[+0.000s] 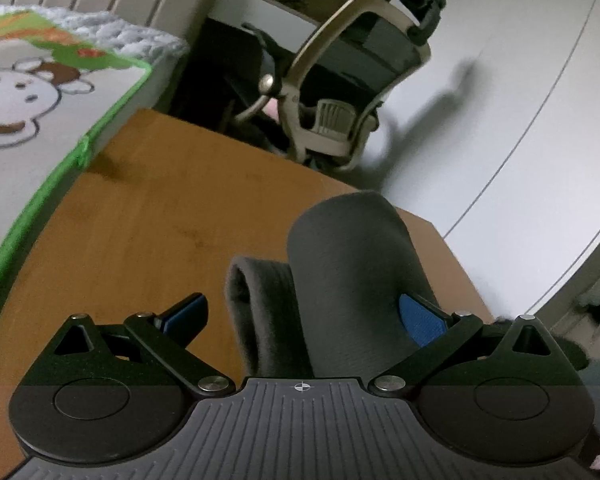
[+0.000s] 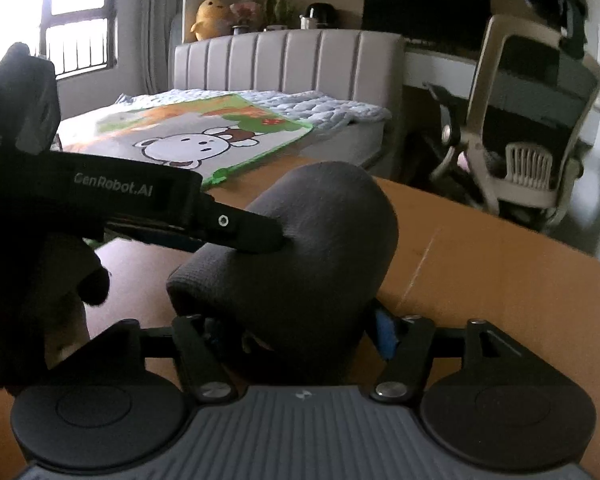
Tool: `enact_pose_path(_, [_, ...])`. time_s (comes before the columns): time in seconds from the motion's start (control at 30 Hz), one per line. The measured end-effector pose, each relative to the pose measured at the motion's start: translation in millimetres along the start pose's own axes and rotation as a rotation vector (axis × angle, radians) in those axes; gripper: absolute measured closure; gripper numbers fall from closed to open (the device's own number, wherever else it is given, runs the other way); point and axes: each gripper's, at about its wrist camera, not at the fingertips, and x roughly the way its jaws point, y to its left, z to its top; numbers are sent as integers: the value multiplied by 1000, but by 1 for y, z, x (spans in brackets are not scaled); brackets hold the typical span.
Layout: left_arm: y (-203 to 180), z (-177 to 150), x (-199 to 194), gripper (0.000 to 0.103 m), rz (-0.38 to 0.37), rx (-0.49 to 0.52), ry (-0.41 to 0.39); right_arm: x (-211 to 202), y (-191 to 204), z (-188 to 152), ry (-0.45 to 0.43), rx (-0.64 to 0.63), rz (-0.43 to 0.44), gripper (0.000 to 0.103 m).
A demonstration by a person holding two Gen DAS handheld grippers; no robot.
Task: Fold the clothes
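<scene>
A dark grey garment [image 1: 352, 264] is bunched into a rounded mound on the wooden table [image 1: 148, 208]. In the left wrist view my left gripper [image 1: 304, 316] is open around it. Its right blue pad [image 1: 420, 322] lies against the cloth, and the left pad [image 1: 190, 312] stands apart from the cloth. In the right wrist view the garment [image 2: 312, 248] fills the gap between the fingers of my right gripper [image 2: 296, 332], which is shut on the cloth's near end. The left gripper [image 2: 260, 236] comes in from the left, its fingertip pushed into the mound.
A bed with a cartoon-bear mat [image 2: 188, 140] edged in green adjoins the table's far left side. An office chair [image 2: 532, 128] stands beyond the far right corner. A gloved hand [image 2: 52, 280] holds the left gripper. The table's right edge [image 1: 452, 256] is close to the garment.
</scene>
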Motion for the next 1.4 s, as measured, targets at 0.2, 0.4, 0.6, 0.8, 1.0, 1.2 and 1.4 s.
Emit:
enact_pose_path(0.2, [21,-2,-18,0,69,-20,-38,-35,-8,9,-103,-42,74,0])
enact_pose_path(0.4, [39,-8,-21,0,66,-82,-62,-33,-35,19,-147,166,74,0])
enact_pose_path(0.6, [42,-11,-22,0,80,-69,-82,25,-32,16,-35,246,27,0])
enact_pose_path(0.8, [43,-12,-23,0,90,-82,-100,33,-23,26,-27,140,-6,0])
enact_pose_path(1.0, [41,-14,-23,0,94,-88,-109,43,-40,52,-69,254,-29,0])
enact_pose_path(1.2, [41,-14,-23,0,105,-91,-117,91,-29,59,66,181,-90,0])
enact_pose_path(1.4, [39,-15,-22,0,106,-93,-120,81,-32,58,43,233,-83,0])
